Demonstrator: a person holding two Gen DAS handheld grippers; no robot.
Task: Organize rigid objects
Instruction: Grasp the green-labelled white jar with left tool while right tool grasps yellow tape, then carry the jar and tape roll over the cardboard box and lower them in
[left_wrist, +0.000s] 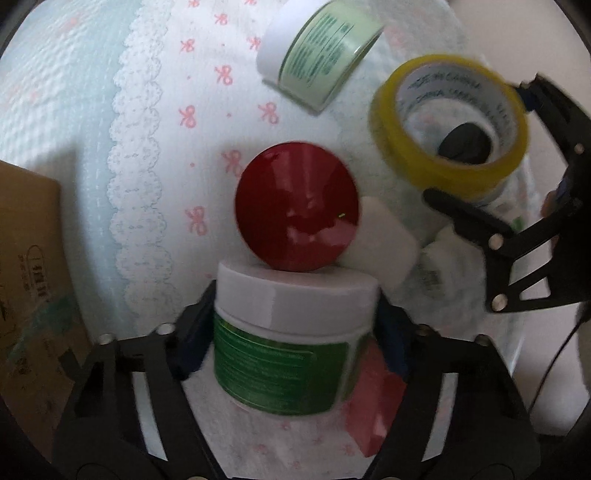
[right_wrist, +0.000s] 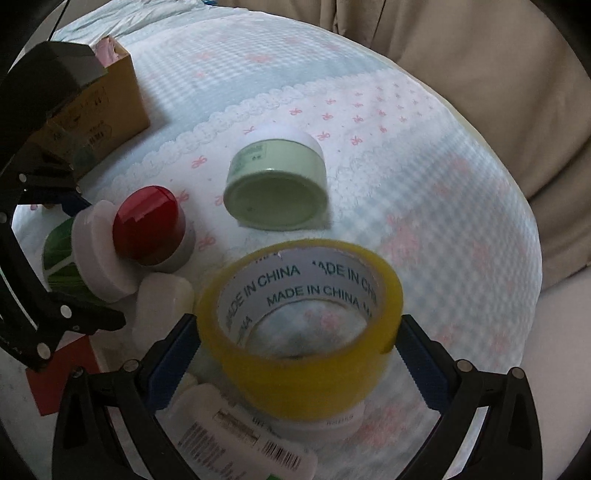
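- Underneath everything lies a quilted bedspread (right_wrist: 424, 192), pale blue and white, with small pink bows and a scalloped lace band.
- Left gripper (left_wrist: 295, 317): its blue-padded fingers (left_wrist: 192, 332) flank a green-labelled jar (left_wrist: 288, 354) with a white lid. The pads sit right against the jar's sides, though blur keeps me from saying whether they press on it; the jar lies on the bedspread.
- Touching that jar's lid is a red-lidded jar (left_wrist: 297, 206), upright, and a white block (left_wrist: 388, 247) sits just beside both.
- A red flat piece (left_wrist: 376, 406) shows under the left gripper's right finger.
- Right gripper (right_wrist: 299, 354): a yellow tape roll (right_wrist: 299, 332) sits between its blue pads (right_wrist: 173, 358). The left pad meets the roll; the right pad looks just beside it, so a firm grip is unclear.
- The roll's inner core reads "MADE IN CHINA" in repeated lines.
- Below the roll lies a white container (right_wrist: 243, 439) with barcodes; its small print is unreadable.
- A pale green jar (right_wrist: 277, 184) with a white lid lies on its side further off, clear of both grippers; its label text is too small to read.
- A cardboard box (right_wrist: 107, 110) stands at the far left, its printed markings illegible.
- Beige fabric (right_wrist: 498, 74) fills the background beyond the bedspread.
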